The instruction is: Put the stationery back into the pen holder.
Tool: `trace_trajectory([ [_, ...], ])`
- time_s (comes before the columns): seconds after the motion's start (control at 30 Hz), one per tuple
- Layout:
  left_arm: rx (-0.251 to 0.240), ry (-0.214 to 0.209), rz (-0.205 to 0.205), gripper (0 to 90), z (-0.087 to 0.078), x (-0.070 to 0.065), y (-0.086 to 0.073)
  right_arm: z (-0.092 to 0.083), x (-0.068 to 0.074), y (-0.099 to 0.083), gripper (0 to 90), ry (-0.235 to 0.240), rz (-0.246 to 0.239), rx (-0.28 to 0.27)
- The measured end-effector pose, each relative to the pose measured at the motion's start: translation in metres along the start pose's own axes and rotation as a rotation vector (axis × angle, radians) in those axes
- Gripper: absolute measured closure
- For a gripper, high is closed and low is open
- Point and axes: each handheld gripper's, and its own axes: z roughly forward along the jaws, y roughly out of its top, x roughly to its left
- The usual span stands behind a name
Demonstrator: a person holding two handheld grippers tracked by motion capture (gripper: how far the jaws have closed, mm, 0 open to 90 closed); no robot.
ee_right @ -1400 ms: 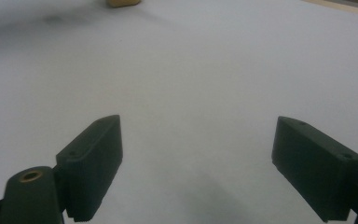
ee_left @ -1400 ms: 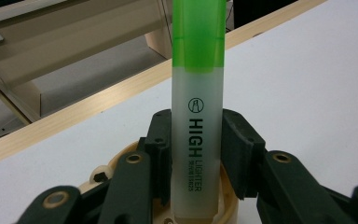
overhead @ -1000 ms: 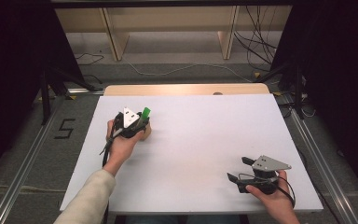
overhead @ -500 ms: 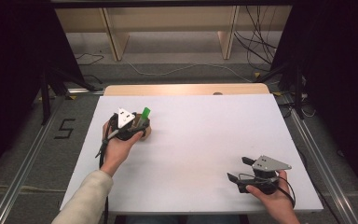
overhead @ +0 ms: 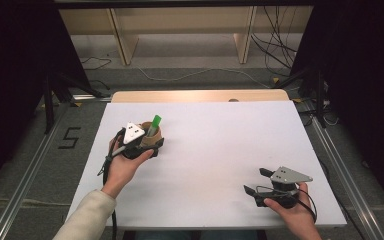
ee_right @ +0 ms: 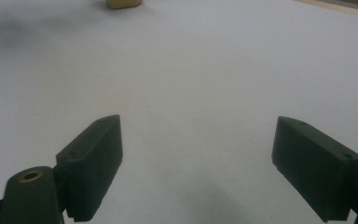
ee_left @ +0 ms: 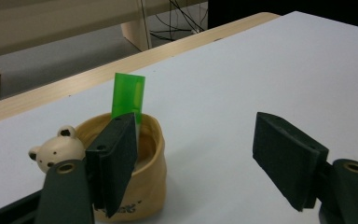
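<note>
A tan cup (ee_left: 142, 163) with a small bear head (ee_left: 58, 149) on its rim stands left of centre in the high view, on the white table (overhead: 220, 145). A green card (ee_left: 128, 95) stands upright inside the cup, its top rising above the rim. In the left gripper view the cup sits at the lower left, and the card shows just behind the left jaw.

The left gripper (ee_left: 200, 163) is released, its jaws spread wide. One jaw overlaps the cup's near wall in the picture; whether it touches the cup cannot be told. The other jaw stands well apart over bare table. In the high view the left gripper (overhead: 147, 142) sits right at the cup, and the hand and the grey plate hide most of the cup's body.

The right gripper (ee_right: 198, 163) is also released, jaws wide apart over bare white table. In the high view the right gripper (overhead: 255, 182) lies at the lower right, well apart from the cup. In the right gripper view the cup (ee_right: 123, 3) is cut off at the top edge, so only its base shows. Lettering low on the cup is too small to read.
</note>
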Motion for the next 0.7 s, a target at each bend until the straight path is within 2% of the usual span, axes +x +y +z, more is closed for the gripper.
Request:
trace_trajectory([
  [0.17, 0.010, -0.026, -0.002, 30.5, -0.011, -0.006, -0.011, 0.000, 0.000, 0.000, 17.0, 0.002, -0.004, -0.001],
  [0.43, 0.036, -0.052, 0.014, 30.2, -0.033, -0.020, -0.044, 0.000, 0.000, 0.000, 17.0, 0.002, -0.004, 0.003],
  [0.57, 0.068, -0.068, 0.019, 30.2, -0.041, -0.027, -0.060, 0.001, 0.000, 0.000, 17.0, 0.002, -0.004, 0.003],
  [0.7, 0.103, -0.091, 0.024, 30.1, -0.042, -0.033, -0.068, 0.002, 0.000, 0.001, 17.0, 0.004, -0.004, 0.002],
])
